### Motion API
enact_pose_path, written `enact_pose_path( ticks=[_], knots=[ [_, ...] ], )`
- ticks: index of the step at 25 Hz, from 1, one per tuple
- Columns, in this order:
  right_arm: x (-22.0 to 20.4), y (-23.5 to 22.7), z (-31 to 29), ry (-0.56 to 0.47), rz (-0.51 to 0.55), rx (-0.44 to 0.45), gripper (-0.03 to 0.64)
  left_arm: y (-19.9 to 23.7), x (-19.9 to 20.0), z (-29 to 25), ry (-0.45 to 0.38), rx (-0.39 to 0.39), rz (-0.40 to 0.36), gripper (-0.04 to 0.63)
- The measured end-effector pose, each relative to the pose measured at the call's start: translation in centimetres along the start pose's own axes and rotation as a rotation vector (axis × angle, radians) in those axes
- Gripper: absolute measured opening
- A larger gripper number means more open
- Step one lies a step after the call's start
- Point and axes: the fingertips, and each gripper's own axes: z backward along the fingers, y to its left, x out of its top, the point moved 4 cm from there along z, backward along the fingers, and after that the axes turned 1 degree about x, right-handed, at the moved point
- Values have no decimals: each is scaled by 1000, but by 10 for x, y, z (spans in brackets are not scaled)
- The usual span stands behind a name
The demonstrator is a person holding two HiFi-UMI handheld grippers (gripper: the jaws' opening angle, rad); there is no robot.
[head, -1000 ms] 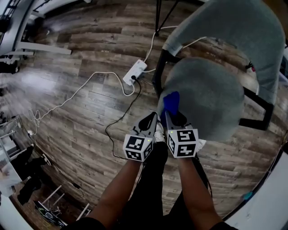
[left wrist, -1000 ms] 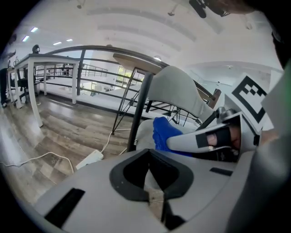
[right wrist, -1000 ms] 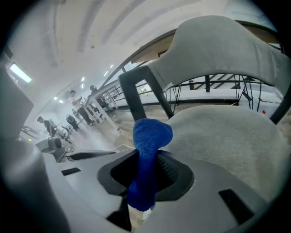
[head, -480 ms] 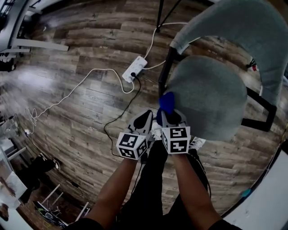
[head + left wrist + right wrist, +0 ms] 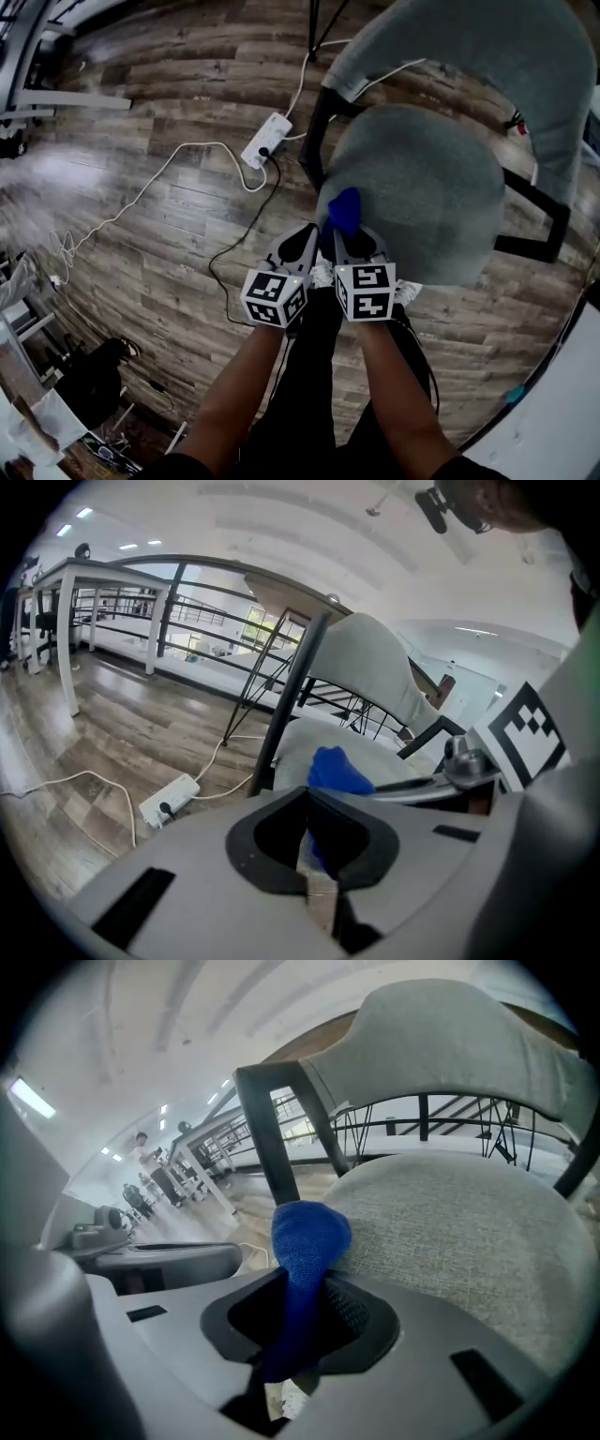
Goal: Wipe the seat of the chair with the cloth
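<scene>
Wooden floor [image 5: 141, 234], grey chair seat [image 5: 422, 187]; right gripper [image 5: 351, 242] pinching blue cloth [image 5: 345, 210] at seat edge; left gripper [image 5: 304, 242] pressed together.

**Cloth end and chair back going out of sight**

The cloth's [image 5: 309, 1237] lower end is lying hidden between the right gripper's [image 5: 298, 1321] clamped jaws. The chair's [image 5: 412, 187] backrest is running off the head view's top and right edges. Far figures [image 5: 145, 1157] by the railing are showing too small to tell.
</scene>
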Motion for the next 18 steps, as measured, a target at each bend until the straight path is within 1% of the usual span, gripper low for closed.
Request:
enact_pose_path(
  ticks=[3,4,7,8,10,14,18],
  knots=[
    [-5,-10,9,-8,-10,-8,101,-9,-4,-2,8,13,-24,8],
    [-7,-13,13,-8,-12,-6,101,-11,-5,-2,7,20,-18,8],
    [-12,-25,22,-7,-14,0,101,-17,-4,-5,-20,37,51,8],
    [-14,-29,25,-9,-15,-1,101,-20,-3,-7,-27,41,60,8],
    [-17,-35,32,-15,-18,-5,101,-27,-2,-12,-32,43,54,8],
    [-22,-57,45,-31,-26,-31,101,-48,0,-25,-40,22,35,8],
    [-32,-79,62,-37,-56,-55,101,-68,-7,-31,-19,3,0,8]
  ],
)
